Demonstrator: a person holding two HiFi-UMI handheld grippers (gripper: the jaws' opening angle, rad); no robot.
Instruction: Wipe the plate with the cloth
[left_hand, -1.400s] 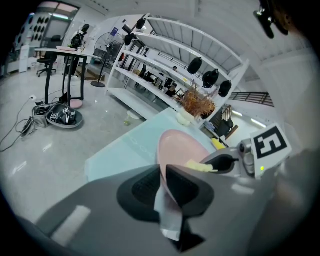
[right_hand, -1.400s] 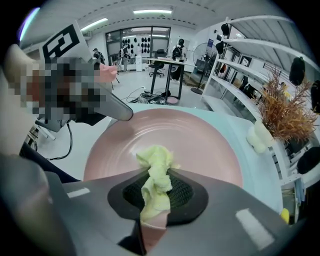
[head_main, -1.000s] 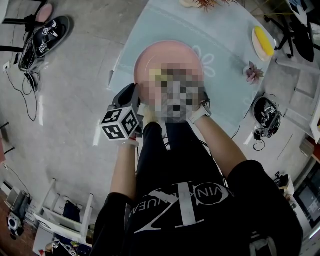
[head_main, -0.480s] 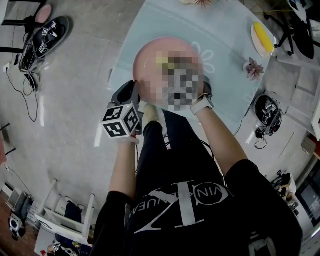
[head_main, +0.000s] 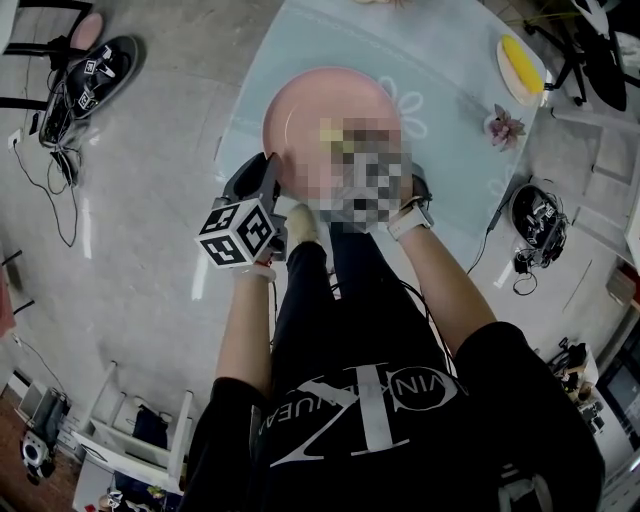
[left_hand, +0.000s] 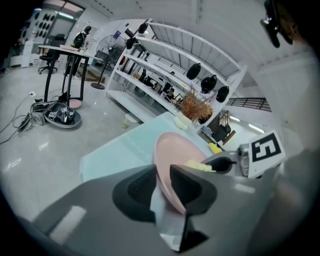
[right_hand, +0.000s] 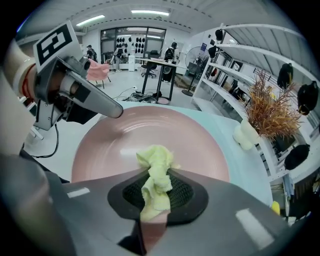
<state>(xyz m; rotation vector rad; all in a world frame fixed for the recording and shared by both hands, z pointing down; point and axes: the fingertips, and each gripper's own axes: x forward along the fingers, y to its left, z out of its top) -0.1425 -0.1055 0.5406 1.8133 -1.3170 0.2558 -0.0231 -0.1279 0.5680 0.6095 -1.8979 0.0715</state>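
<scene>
Head view: pink plate (head_main: 315, 105), held over the near edge of a pale blue table (head_main: 440, 70); a mosaic patch covers the plate's right half. Left gripper (head_main: 268, 172) at the plate's left rim. One corner of the yellow cloth (head_main: 326, 129) shows on the plate. A small dish (head_main: 522, 72) with something yellow on it and a flower-shaped ornament (head_main: 503, 128) sit at the table's far right, well apart. There is cabled gear (head_main: 95, 65) on the floor.

Left gripper view: the jaws are nearly together, clamped on the plate's rim. The plate is tilted on edge, clear of the tabletop. Shelves (left_hand: 165, 75) stand behind.

Right gripper view: right gripper (right_hand: 155, 181) with its jaws pinched on a bunched wad of cloth, and the wad's free end lies against the plate's face. A dried plant (right_hand: 267, 107) stands at the table's far end.

Hazards, as judged:
- Wiping pressure could lever the plate out of the narrow rim grip and drop it.
- The small wad could pull free.
- The bare jaw tips could scrape the plate.

Obstructions: nothing lies between cloth and plate.
</scene>
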